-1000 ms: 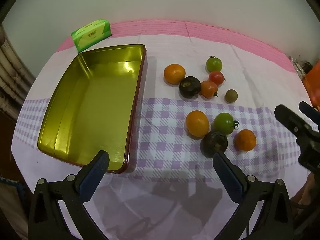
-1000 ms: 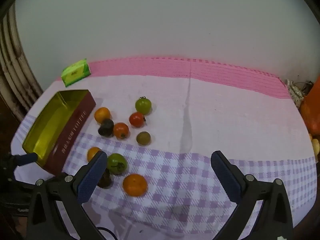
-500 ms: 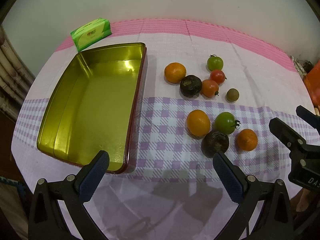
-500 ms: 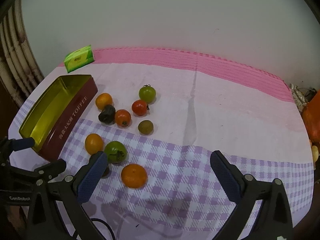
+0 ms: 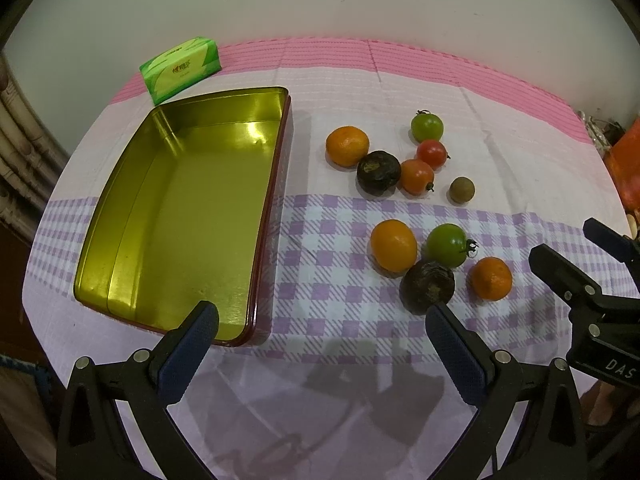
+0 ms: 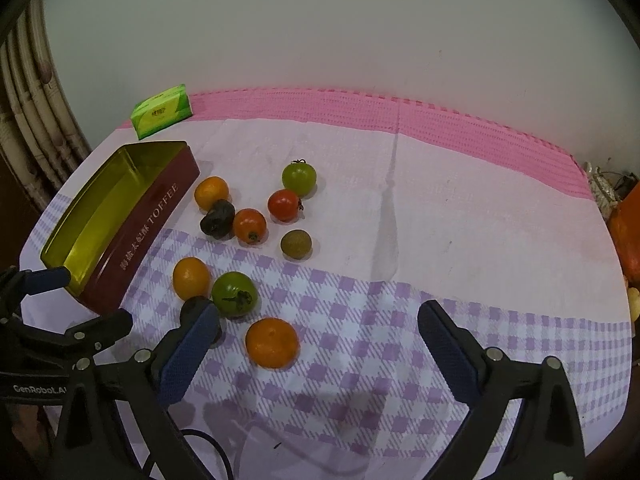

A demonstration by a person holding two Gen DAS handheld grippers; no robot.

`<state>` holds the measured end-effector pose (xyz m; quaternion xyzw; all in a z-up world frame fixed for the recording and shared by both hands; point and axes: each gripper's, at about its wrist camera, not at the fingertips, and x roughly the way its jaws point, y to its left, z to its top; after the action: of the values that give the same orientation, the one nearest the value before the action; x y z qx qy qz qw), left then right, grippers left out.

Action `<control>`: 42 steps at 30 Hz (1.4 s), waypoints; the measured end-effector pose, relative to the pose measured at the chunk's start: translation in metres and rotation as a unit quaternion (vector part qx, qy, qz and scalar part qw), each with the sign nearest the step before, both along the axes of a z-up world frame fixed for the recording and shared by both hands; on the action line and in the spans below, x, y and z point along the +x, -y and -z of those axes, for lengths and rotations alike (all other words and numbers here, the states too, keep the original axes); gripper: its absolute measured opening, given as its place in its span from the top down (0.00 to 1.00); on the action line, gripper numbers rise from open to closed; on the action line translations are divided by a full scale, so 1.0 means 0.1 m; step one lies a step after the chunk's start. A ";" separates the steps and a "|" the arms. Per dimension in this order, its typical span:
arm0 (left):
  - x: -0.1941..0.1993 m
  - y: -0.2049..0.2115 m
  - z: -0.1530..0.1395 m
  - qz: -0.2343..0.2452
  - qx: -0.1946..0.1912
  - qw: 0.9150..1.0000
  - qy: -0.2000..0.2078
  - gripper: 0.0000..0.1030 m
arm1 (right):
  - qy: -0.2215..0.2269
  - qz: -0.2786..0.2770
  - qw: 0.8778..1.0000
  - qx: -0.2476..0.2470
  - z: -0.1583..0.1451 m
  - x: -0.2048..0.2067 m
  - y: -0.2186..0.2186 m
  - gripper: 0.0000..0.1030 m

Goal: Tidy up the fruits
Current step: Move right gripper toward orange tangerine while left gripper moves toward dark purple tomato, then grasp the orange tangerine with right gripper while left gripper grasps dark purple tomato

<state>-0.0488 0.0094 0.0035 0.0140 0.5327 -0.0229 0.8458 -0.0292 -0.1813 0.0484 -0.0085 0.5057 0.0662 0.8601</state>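
Several fruits lie loose on the tablecloth: oranges (image 5: 347,146) (image 5: 394,245) (image 5: 491,278), green tomatoes (image 5: 427,127) (image 5: 446,245), red tomatoes (image 5: 431,153), dark fruits (image 5: 378,172) (image 5: 427,286) and a small brown fruit (image 5: 462,190). An empty gold tin (image 5: 132,300) with a dark red "TOFFEE" side (image 6: 148,224) sits to their left. My left gripper (image 5: 320,332) is open and empty near the table's front edge. My right gripper (image 6: 316,332) is open and empty, hovering above the nearest orange (image 6: 272,342); it also shows in the left wrist view (image 5: 576,256).
A green tissue pack (image 5: 181,68) lies behind the tin near the wall. An orange object (image 6: 628,232) stands at the table's right edge. The table's front edge is close below both grippers.
My right gripper has moved left and forward toward the near fruits. The left gripper has barely moved. Both stay open.
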 end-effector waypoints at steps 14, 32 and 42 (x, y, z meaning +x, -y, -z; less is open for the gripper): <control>-0.01 -0.01 -0.03 0.004 0.000 1.000 0.000 0.00 | -0.005 -0.013 1.000 0.000 0.10 -0.05 -0.04 0.13; 0.01 0.01 -0.08 0.034 -0.018 0.999 0.007 0.13 | -0.068 -0.054 0.996 -0.003 0.55 -0.04 -0.21 0.40; 0.03 0.15 -0.03 0.060 -0.018 0.998 -0.007 0.20 | -0.070 -0.068 0.995 0.004 0.63 0.02 -0.31 0.67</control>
<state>-0.0455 -0.0056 0.0068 0.0304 0.5363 -0.0836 0.8393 -0.0275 -0.1498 -0.0146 -0.0350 0.5627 0.1269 0.8161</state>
